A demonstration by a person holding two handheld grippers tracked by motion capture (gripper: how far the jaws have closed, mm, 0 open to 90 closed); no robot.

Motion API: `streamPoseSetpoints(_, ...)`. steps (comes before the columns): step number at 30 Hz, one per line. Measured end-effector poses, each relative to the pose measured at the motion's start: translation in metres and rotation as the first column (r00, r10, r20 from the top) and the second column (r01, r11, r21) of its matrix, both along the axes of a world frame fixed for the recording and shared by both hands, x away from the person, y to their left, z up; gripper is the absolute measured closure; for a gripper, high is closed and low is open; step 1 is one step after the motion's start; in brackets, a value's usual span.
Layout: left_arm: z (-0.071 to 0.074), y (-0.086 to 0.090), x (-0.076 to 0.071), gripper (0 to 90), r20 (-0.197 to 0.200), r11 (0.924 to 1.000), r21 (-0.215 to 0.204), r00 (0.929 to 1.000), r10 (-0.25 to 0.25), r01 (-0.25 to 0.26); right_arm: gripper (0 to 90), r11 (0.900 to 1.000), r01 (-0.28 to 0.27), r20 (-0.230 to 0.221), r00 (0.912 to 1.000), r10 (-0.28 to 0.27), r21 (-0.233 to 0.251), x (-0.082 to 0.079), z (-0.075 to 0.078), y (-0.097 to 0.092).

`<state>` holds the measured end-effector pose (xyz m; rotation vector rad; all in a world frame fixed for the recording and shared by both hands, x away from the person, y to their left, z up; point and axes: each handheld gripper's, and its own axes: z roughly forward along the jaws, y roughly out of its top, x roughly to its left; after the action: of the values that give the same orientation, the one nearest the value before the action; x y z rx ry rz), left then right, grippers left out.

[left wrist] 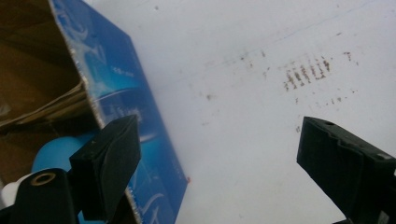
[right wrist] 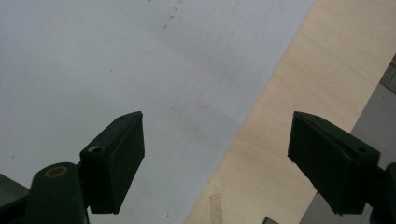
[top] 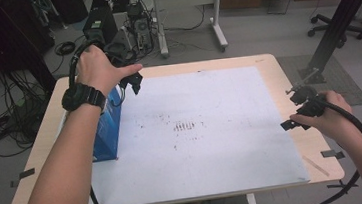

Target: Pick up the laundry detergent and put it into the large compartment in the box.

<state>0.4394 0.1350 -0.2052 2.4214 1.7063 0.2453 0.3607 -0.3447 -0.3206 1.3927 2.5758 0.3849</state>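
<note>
At left edge of surface (top: pixel 266 68): blue box (top: pixel 108 134), open-topped; left gripper (left wrist: pixel 215 154) above, jaws wide, empty. Right gripper (right wrist: pixel 215 158) idle, jaws wide. Advice: descend squarely, straddle box wall.

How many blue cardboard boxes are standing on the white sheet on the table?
1: the open blue cardboard box stands at the left edge of the white sheet, under the person's left forearm. Other boxes could be hidden by that arm.

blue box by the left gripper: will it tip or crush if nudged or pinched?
The blue box looks like thin cardboard, open on top with a loose flap, so its walls would probably flex under a pinch. It stands tall and narrow on the white mat, so a high nudge may tip it. Probably light; something pale blue sits inside.
</note>
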Motion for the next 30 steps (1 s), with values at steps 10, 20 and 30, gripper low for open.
streamPoseSetpoints(10, -0.005, -0.024, -0.001, 14.1, 0.011, 0.9977, -0.005, 0.9976, -0.068, 0.068, 18.9, 1.0, -0.002, 0.001, 1.0, 0.002, 0.003, -0.002, 0.001, -0.001)
streamPoseSetpoints(20, -0.01, -0.042, -0.003, 14.0, 0.018, 0.9905, -0.014, 0.9905, -0.137, 0.137, 18.8, 1.0, 0.001, 0.002, 1.0, -0.001, 0.004, -0.004, 0.001, -0.003)
streamPoseSetpoints(30, -0.017, -0.06, -0.003, 14.1, -0.001, 0.9815, -0.007, 0.9815, -0.191, 0.191, 18.9, 1.0, -0.001, 0.0, 1.0, 0.001, 0.007, -0.005, 0.0, -0.004)
